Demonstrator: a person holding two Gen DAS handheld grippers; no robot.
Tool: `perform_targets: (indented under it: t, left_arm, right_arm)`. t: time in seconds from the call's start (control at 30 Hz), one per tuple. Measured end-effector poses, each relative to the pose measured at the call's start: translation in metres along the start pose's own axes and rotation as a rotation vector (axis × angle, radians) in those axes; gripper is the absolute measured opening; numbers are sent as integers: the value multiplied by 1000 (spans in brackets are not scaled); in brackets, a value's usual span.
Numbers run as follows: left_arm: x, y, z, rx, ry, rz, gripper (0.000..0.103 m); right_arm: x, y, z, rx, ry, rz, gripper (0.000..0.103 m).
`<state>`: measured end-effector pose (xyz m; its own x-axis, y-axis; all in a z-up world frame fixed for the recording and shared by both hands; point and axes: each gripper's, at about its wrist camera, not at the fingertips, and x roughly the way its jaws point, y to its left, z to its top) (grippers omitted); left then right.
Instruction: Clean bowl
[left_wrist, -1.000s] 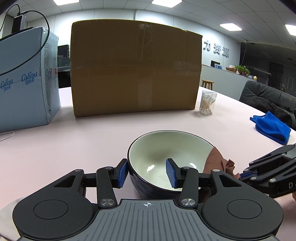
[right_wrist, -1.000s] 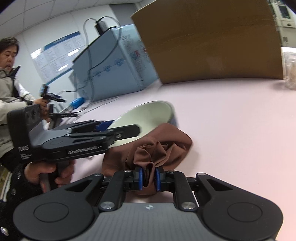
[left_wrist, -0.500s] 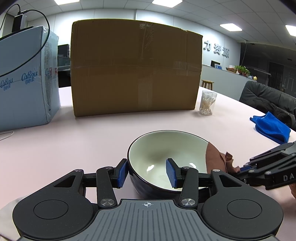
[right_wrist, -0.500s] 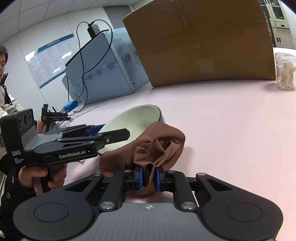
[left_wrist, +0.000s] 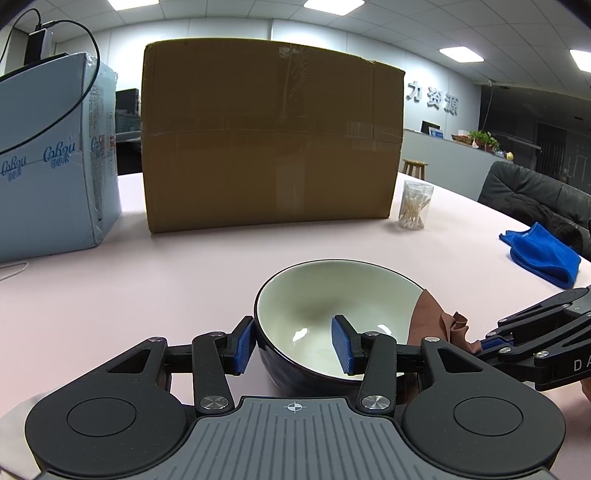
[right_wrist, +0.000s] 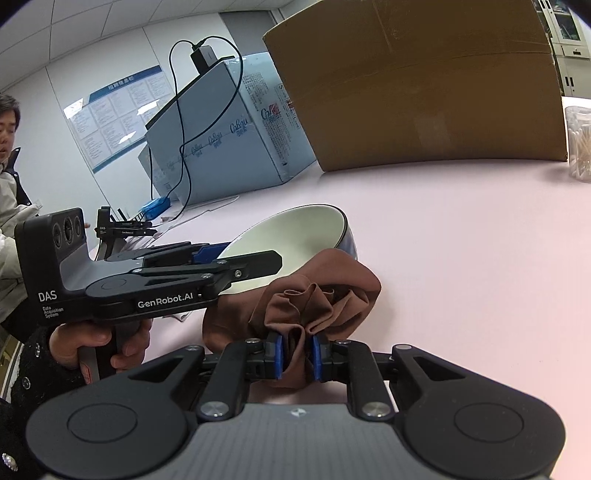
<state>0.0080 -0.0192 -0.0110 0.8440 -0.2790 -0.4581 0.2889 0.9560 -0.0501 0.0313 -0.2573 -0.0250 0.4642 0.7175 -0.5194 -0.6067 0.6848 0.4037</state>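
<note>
A bowl (left_wrist: 332, 306), cream inside and dark blue outside, sits on the pink table right in front of my left gripper (left_wrist: 293, 347). That gripper is shut on the bowl's near rim, one blue pad on the outer wall and the other inside. In the right wrist view the bowl (right_wrist: 295, 236) stands tilted, held by the left gripper (right_wrist: 251, 254). My right gripper (right_wrist: 298, 354) is shut on a bunched brown cloth (right_wrist: 321, 291). The cloth (left_wrist: 428, 317) leans against the bowl's right rim, with the right gripper (left_wrist: 491, 339) just behind it.
A big cardboard box (left_wrist: 269, 136) and a pale blue carton (left_wrist: 48, 158) with a cable over it stand at the back. A jar of cotton swabs (left_wrist: 413, 206) and a blue cloth (left_wrist: 539, 254) lie to the right. A person's hand (right_wrist: 96, 343) holds the left gripper's handle.
The brown cloth in the right gripper has edged left onto the bowl's right rim. The left gripper and the bowl have stayed still.
</note>
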Motion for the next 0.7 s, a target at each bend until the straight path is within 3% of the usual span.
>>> perform_targets:
  t: [0.3,0.7]
  left_arm:
    - [-1,-1,0,5,-1,4,43]
    - [-1,-2,0,4,-1,3,43]
  right_arm:
    - [6,8,-1,-24,27,14,18]
    - [-6,1,1,-1,-14,-38,15]
